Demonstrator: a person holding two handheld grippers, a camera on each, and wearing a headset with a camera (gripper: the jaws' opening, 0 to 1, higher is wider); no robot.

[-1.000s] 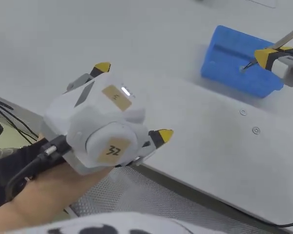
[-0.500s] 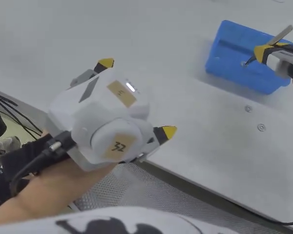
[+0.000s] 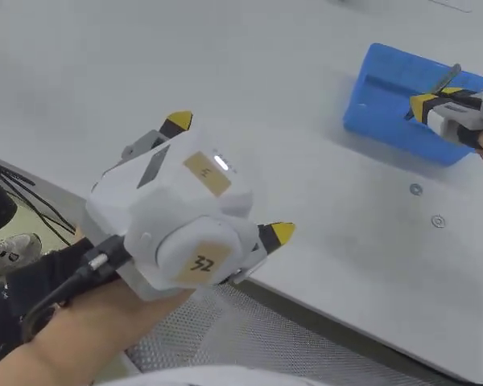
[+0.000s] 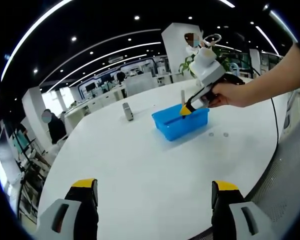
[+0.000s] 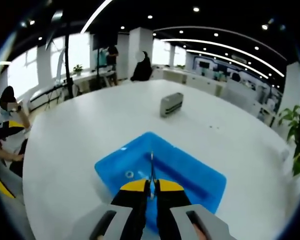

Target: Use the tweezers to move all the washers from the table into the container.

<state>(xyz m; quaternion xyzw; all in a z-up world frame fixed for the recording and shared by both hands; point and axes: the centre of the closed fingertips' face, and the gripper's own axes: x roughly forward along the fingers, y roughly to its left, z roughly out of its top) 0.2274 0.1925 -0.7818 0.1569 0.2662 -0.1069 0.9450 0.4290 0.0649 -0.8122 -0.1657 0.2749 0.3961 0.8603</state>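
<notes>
Washers: two (image 3: 416, 190) lie on the counter (image 3: 322, 201) between the blue container (image 3: 386, 137) and the near edge, and another washer (image 5: 129, 174) is inside. The right gripper (image 3: 423, 104) has its fingers pinched narrow on the tweezers (image 3: 448, 78) over the container, while the left gripper (image 3: 229, 177) has its fingers wide, holding nothing. Risk imo: flat washers slipping from the tips and skidding off the edge.

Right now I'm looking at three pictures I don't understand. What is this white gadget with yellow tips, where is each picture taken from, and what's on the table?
There is no robot here. A person holds a two-jaw gripper in each hand. The head view comes from a camera in the person's headset. Each round view comes from a camera riding on one gripper. The left gripper is open and holds nothing. The right gripper is shut on tweezers, which point into a blue container with one washer inside. Two more washers lie on the white table.
</notes>
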